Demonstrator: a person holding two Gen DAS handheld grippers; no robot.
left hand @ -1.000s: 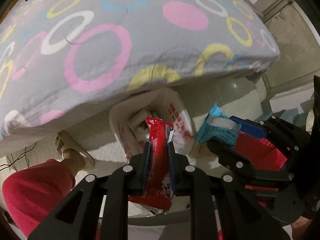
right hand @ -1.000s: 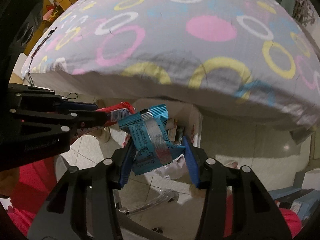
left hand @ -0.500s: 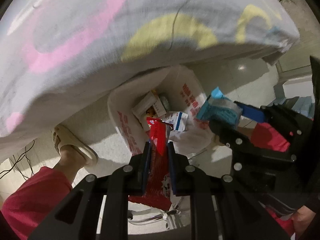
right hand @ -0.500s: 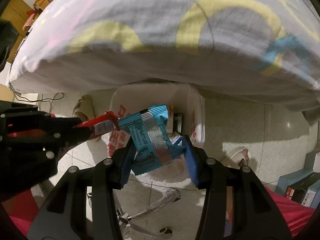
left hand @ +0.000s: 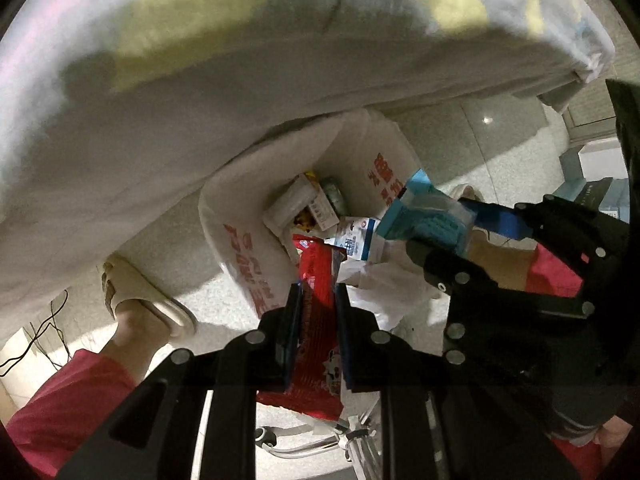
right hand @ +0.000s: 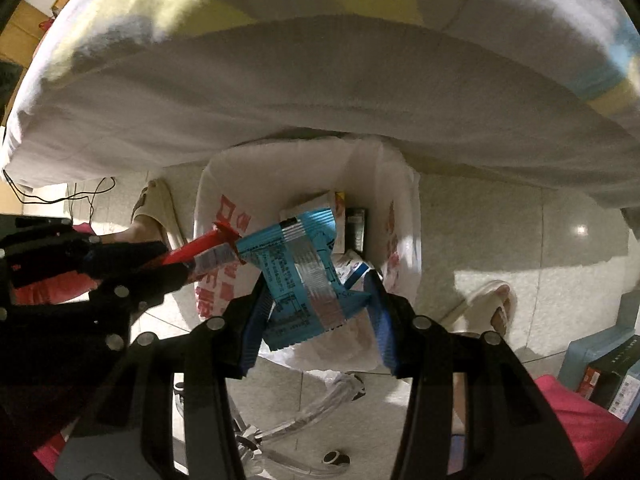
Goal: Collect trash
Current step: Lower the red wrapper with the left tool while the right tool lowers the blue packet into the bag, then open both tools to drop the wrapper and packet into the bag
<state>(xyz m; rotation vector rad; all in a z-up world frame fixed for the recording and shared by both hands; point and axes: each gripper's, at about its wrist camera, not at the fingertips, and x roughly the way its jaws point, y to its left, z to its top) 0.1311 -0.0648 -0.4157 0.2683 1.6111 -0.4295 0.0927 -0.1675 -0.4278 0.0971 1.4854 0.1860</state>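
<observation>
- Here, your left gripper pinches a red wrapper tight between its two black fingers.
- Your right gripper squeezes a blue wrapper, which bulges between the blue pads.
- Only your left camera shows the red wrapper flat on, running long from the fingers up toward the bag.
- Your right camera shows that red wrapper from the side, thin, poking out to the right and touching the blue one's top corner.
- Only your right camera shows the blue wrapper's silver stripe; it tilts, long way up and to the left.
- Both wrappers hang over the white bag with red writing, open on the floor by the bed's edge.
- In the bag you see small boxes, a blue and white carton and white paper.
- A foot in a tan slipper stands left of the bag; your right camera shows another slipper on the bag's right.
</observation>
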